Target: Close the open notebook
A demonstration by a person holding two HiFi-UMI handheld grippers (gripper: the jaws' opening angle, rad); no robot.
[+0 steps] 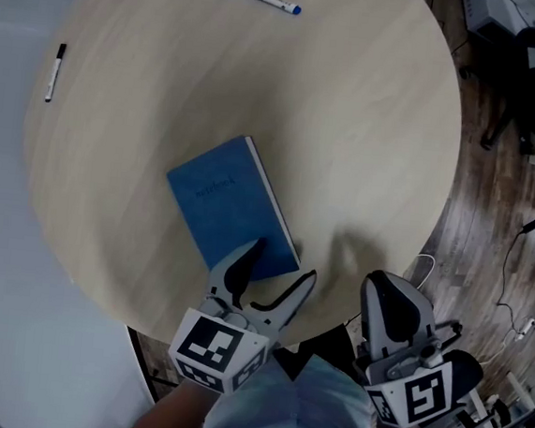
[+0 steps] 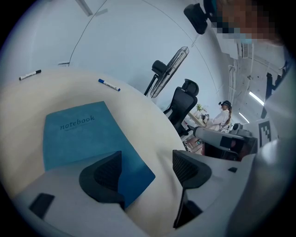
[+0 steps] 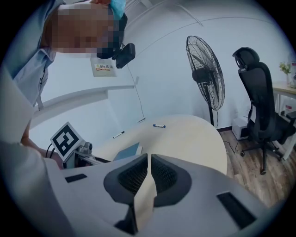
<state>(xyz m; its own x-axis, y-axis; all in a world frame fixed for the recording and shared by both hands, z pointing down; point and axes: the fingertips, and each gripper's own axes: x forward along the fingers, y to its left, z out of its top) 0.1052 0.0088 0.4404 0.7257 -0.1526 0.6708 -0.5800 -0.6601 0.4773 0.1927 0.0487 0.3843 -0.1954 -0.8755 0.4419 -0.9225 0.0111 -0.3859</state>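
Blue notebook (image 1: 233, 206), cover lettered "notebook", seen closed on tabletop (image 1: 371, 115); left claw (image 2: 147, 172) held apart at its corner, right claw (image 3: 149, 172) pressed together.

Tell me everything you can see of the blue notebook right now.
The notebook is closed, lying flat on the round pale table, set diagonally in the head view. Its cover is blue, matte-looking, printed "notebook"; a thin pale page edge shows along one long side. The open left gripper hangs at its near corner, one jaw over the cover; contact cannot be told.
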